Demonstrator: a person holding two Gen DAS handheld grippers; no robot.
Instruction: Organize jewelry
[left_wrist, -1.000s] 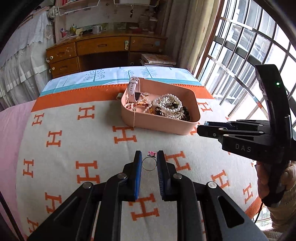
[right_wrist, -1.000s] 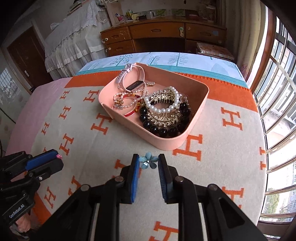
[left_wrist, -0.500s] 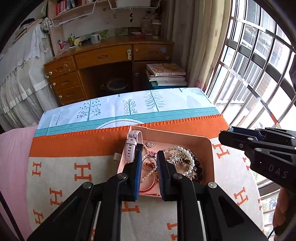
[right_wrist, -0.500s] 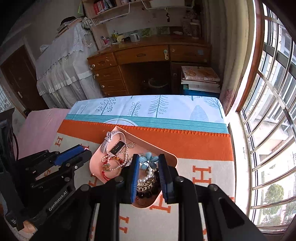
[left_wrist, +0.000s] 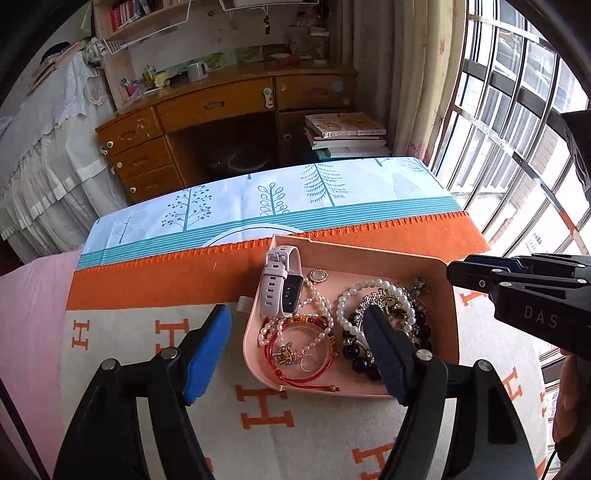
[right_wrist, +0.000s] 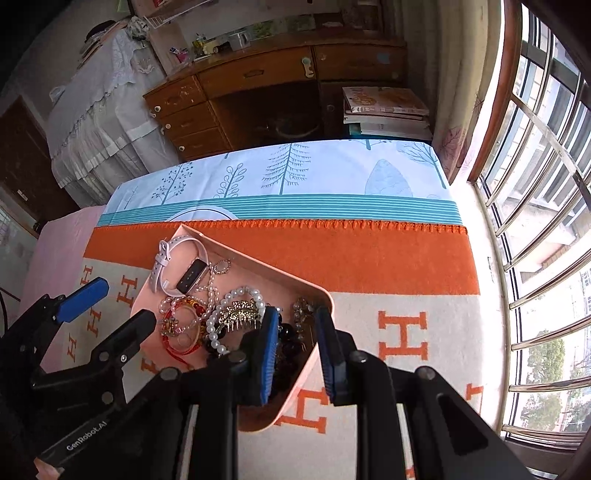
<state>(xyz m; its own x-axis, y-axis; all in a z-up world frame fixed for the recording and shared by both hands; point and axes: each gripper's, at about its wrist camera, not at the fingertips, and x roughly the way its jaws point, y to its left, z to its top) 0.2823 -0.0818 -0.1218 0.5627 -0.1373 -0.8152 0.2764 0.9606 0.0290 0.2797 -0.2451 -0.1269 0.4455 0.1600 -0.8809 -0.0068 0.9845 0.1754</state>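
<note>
A pink tray of jewelry sits on an orange-and-cream blanket. It holds a pink watch, a pearl bracelet, dark beads and a red cord bracelet. A small ring with a pink stone lies in the tray's near left part. My left gripper is wide open and empty above that spot. My right gripper is open over the tray's right corner, and it also shows in the left wrist view. The blue flower piece is not visible.
A wooden desk with drawers stands beyond the bed. A stack of books lies by the curtain. A barred window runs along the right. A covered white bed stands at the far left.
Both grippers moved over the tray and opened. The ring dropped from the left gripper into the tray. The blue flower left the right gripper.
</note>
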